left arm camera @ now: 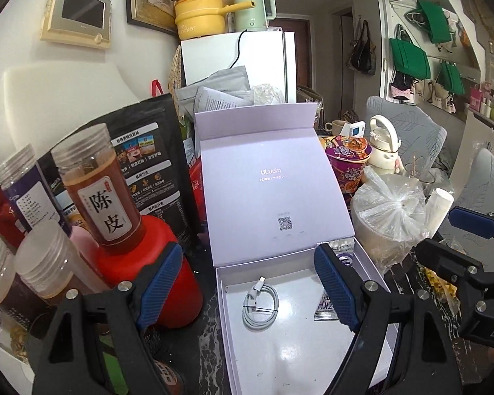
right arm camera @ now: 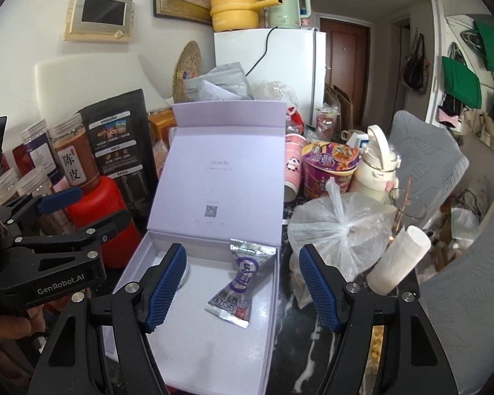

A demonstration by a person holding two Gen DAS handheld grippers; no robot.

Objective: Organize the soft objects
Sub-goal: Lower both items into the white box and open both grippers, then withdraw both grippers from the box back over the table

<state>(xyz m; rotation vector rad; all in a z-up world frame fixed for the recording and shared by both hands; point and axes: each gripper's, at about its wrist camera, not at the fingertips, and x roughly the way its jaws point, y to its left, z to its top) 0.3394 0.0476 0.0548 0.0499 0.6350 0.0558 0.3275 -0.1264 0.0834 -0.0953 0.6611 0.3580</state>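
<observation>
A pale lilac cardboard gift box [left arm camera: 280, 345] stands open on the dark marbled tabletop [right arm camera: 299, 355], its stiff hinged lid [left arm camera: 270, 191] propped upright at the far edge. On the box's smooth white floor a coiled white charging cable [left arm camera: 259, 302] is seen near the middle in the left wrist view. A crinkled silver foil sachet [right arm camera: 237, 283] with purple print, pinched at its waist, lies against the right wall. The sachet is shown whole only in the right wrist view; in the left it is largely hidden by a finger. The cable is hidden in the right wrist view. The left gripper [left arm camera: 250, 288] and right gripper [right arm camera: 242, 286] are held over the box, ribbed blue pads [left arm camera: 337, 288] well apart, nothing clamped. A knotted clear plastic bag [right arm camera: 339, 230] sits just beside the box's right edge.
</observation>
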